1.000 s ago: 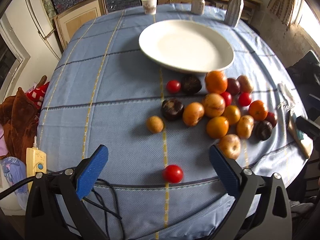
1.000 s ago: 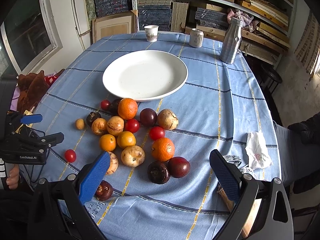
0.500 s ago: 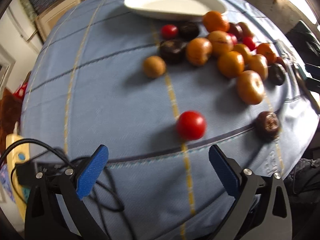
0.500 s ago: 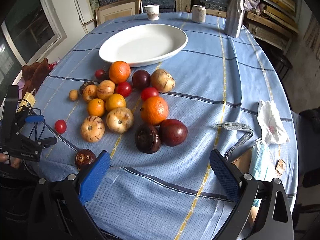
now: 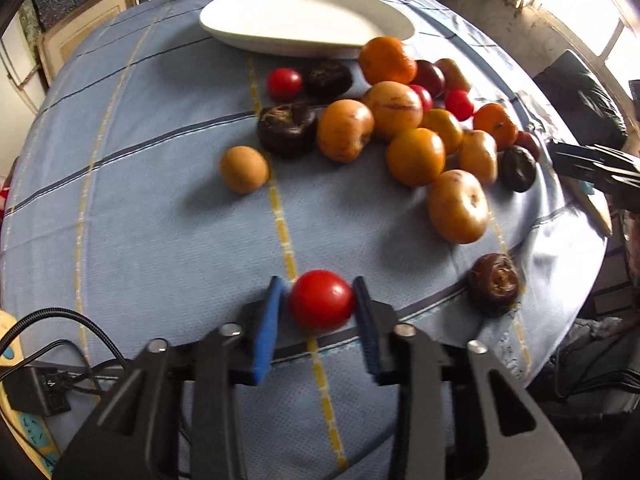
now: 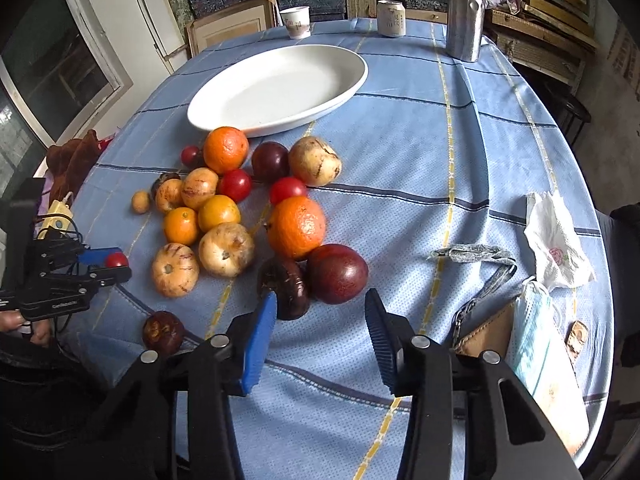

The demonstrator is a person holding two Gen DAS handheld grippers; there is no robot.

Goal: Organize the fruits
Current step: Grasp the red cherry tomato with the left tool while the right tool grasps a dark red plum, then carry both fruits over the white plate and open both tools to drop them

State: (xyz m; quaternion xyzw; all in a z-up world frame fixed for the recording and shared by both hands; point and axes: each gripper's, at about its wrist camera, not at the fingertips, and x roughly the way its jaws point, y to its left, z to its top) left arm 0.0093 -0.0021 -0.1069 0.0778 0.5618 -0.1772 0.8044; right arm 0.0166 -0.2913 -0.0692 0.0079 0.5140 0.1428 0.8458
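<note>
Since a second ago, your left gripper (image 5: 319,293) has dropped low over the tablecloth (image 5: 160,220) and closed its blue pads on the red tomato (image 5: 321,300), near the table's front edge. Your right gripper (image 6: 320,308) now sits lower and nearer the fruit, jaws apart, just before the dark plum (image 6: 337,273). White plate (image 6: 276,88): holding no fruit.

White lettering on black body of left tongs (image 6: 106,265), looks like "GenRobot.AI", small and blurry. Printing on white paper cup (image 6: 295,21) and pale can (image 6: 391,18) at far table edge unreadable.
</note>
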